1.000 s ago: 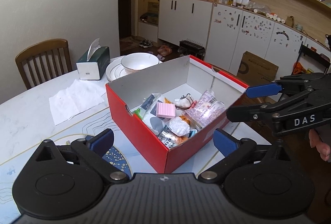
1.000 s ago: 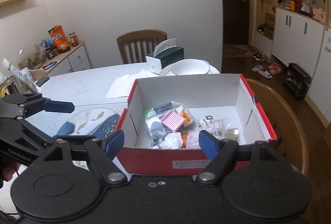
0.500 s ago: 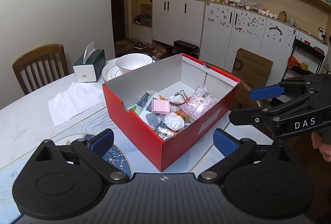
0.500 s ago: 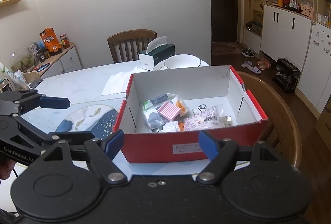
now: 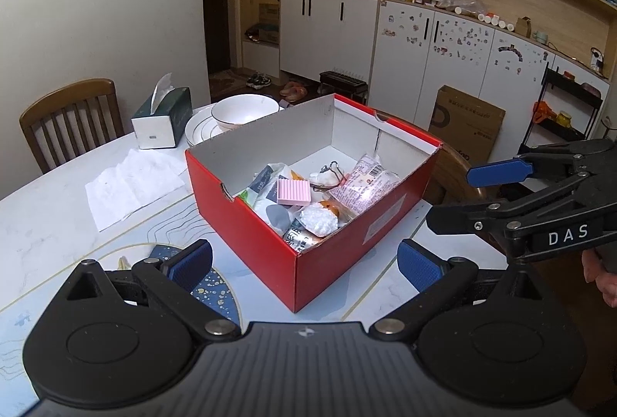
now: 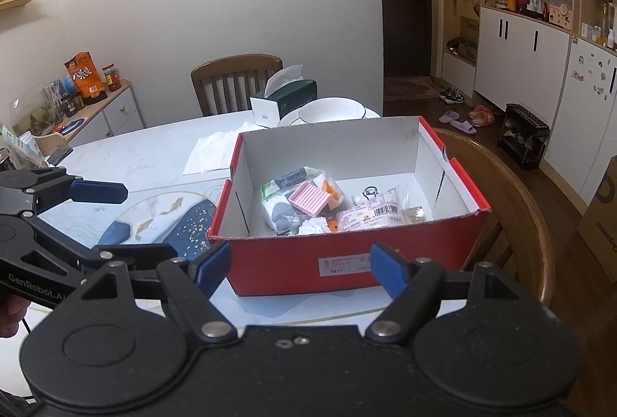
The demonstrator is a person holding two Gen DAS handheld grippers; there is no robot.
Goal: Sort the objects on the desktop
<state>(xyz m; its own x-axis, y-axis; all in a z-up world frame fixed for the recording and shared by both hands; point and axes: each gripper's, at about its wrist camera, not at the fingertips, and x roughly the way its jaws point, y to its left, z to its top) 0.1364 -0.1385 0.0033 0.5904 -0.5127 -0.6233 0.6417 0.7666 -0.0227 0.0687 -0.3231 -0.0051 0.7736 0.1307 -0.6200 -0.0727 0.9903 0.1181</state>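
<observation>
Red shoebox [image 5: 347, 224] sits on the marble table [image 5: 46, 209], full of small stuff: a pink ridged pad [image 5: 294, 191], a labelled plastic packet [image 5: 364, 182], a white crumpled wad [image 5: 319, 219] (rest is a jumble). Left gripper [image 5: 304, 261] and right gripper [image 6: 300, 263] both hover wide apart and empty, near the box's front.

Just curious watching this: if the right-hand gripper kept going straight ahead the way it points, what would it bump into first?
Most likely the near red wall of the shoebox, straight ahead of the open right gripper; depth is hard to judge.
</observation>
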